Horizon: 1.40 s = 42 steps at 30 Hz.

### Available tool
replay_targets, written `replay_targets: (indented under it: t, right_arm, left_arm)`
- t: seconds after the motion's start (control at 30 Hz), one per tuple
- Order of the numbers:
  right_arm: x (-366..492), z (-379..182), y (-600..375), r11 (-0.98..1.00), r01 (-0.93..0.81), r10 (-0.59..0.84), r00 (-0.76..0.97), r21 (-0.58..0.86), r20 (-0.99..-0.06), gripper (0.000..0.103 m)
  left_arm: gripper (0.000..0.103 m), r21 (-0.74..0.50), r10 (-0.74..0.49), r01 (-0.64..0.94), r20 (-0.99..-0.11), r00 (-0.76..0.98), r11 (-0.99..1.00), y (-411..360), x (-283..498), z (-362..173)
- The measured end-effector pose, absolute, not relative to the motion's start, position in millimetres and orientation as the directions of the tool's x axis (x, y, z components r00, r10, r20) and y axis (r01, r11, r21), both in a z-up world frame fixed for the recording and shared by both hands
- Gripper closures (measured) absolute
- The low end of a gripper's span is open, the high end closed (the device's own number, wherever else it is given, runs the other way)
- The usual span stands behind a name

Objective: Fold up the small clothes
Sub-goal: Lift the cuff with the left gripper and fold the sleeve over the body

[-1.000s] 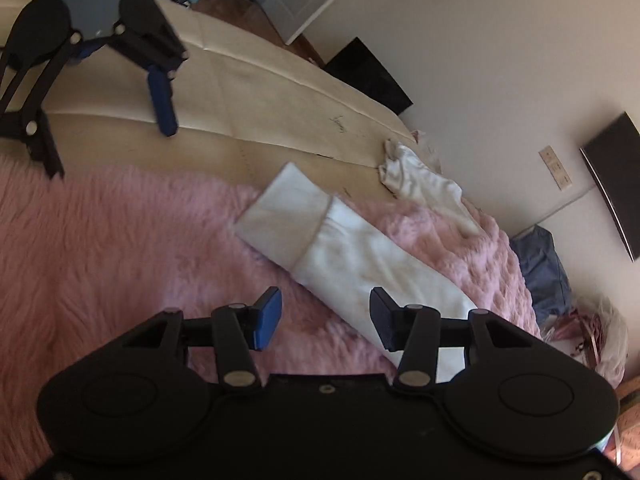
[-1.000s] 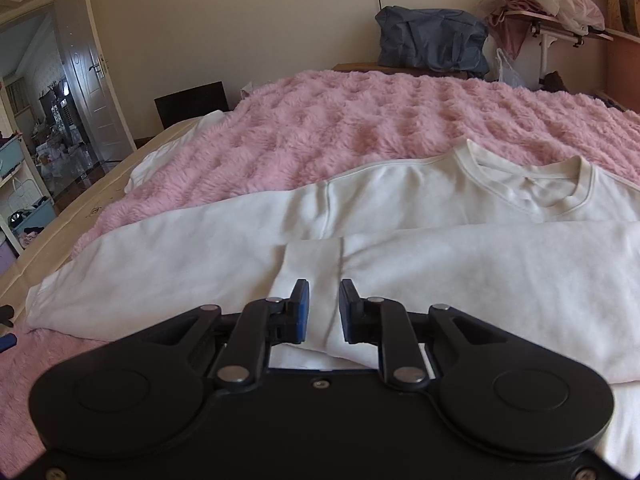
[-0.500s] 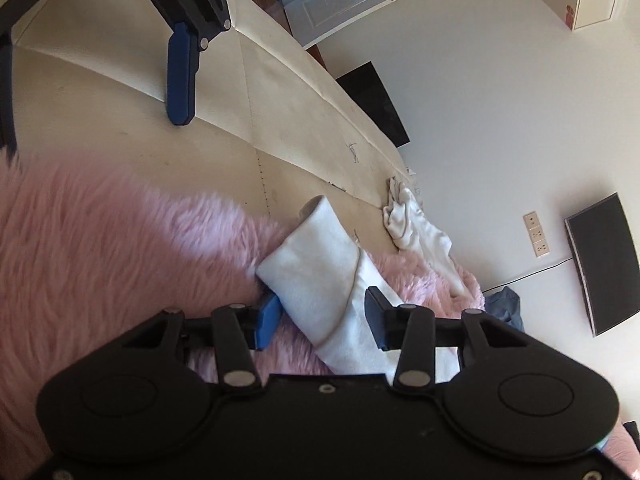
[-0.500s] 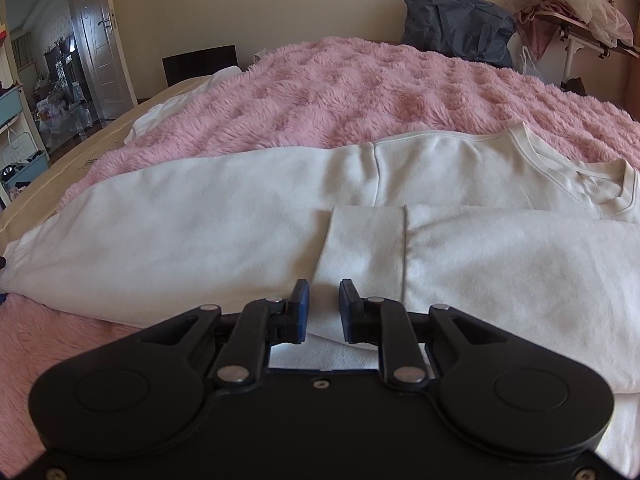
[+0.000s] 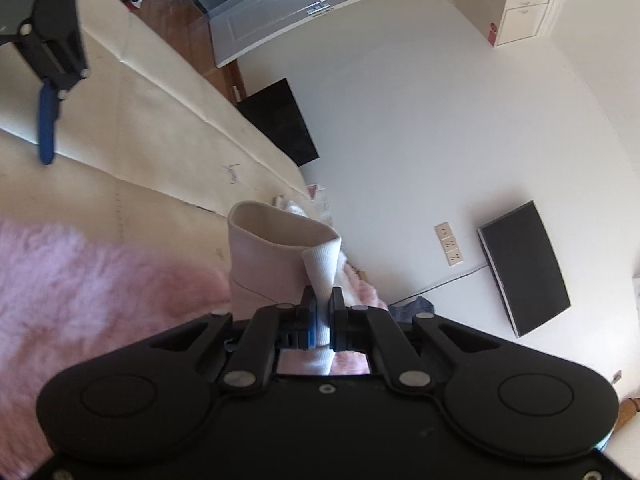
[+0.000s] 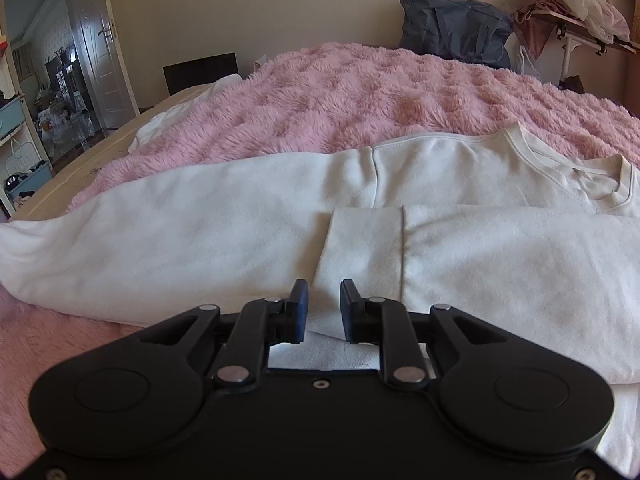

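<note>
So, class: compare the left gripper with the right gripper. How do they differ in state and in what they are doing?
The left gripper is clamped on the white sleeve cuff, lifting it off the blanket; the right gripper stands slightly apart over the folded sleeve, gripping nothing visible. Both share black bodies and blue pads.

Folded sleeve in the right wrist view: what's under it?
The sleeve lies on the sweatshirt body, which rests on the pink blanket. Whatever lies beneath the overlap is covered.

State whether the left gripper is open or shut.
Shut: the left gripper pinches the white cuff, fabric squeezed between its fingers.
</note>
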State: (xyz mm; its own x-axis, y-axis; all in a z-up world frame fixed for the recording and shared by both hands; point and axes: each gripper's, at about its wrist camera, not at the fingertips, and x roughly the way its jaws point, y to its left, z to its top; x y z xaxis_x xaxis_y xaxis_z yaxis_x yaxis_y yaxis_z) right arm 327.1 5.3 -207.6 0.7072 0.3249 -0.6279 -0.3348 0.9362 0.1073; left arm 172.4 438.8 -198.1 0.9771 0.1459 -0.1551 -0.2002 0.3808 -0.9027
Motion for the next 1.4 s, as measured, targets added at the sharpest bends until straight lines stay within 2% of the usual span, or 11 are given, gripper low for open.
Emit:
replay_targets:
  t: [0.27, 0.5, 0.77, 1.07, 1.13, 1.3, 1.4]
  right_arm:
    - [291.0, -186.2, -58.4, 0.937, -0.329, 0.332, 0.738, 0.117, -0.588, 0.080]
    - [266.2, -185.0, -142.2, 0.963, -0.240, 0.264, 0.758, 0.121, -0.596, 0.080]
    - [250.9, -177.8, -225.0, 0.982, -0.128, 0.183, 0.799, 0.136, -0.573, 0.080]
    - [233.4, -175.6, -298.9, 0.990, -0.047, 0.117, 0.815, 0.136, -0.567, 0.080]
    - [229.3, -177.9, -313.5, 0.990, -0.030, 0.103, 0.816, 0.135, -0.569, 0.080]
    - [223.8, -184.4, -338.4, 0.990, 0.002, 0.080, 0.813, 0.141, -0.576, 0.080]
    - [222.0, -190.1, -349.8, 0.989, 0.020, 0.070, 0.810, 0.147, -0.583, 0.080]
  left_arm:
    - [0.101, -0.890, -0.044, 0.039, 0.021, 0.999, 0.454, 355.8, 232.9, -113.2]
    - [0.101, -0.854, -0.219, 0.156, 0.051, 0.974, 0.496, 247.6, 290.6, -73.7]
    - [0.101, -0.840, -0.440, 0.242, 0.005, 0.898, 0.485, 104.1, 331.9, -87.3]
    - [0.101, -0.853, -0.615, 0.280, -0.060, 0.786, 0.441, -44.3, 359.6, -149.8]
    - [0.101, -0.844, -0.642, 0.279, -0.097, 0.761, 0.458, -74.1, 360.4, -165.1]
    - [0.101, -0.769, -0.669, 0.268, -0.263, 0.695, 0.581, -143.7, 377.3, -216.4]
    - [0.101, -0.747, -0.677, 0.284, -0.287, 0.678, 0.601, -161.6, 380.4, -236.7]
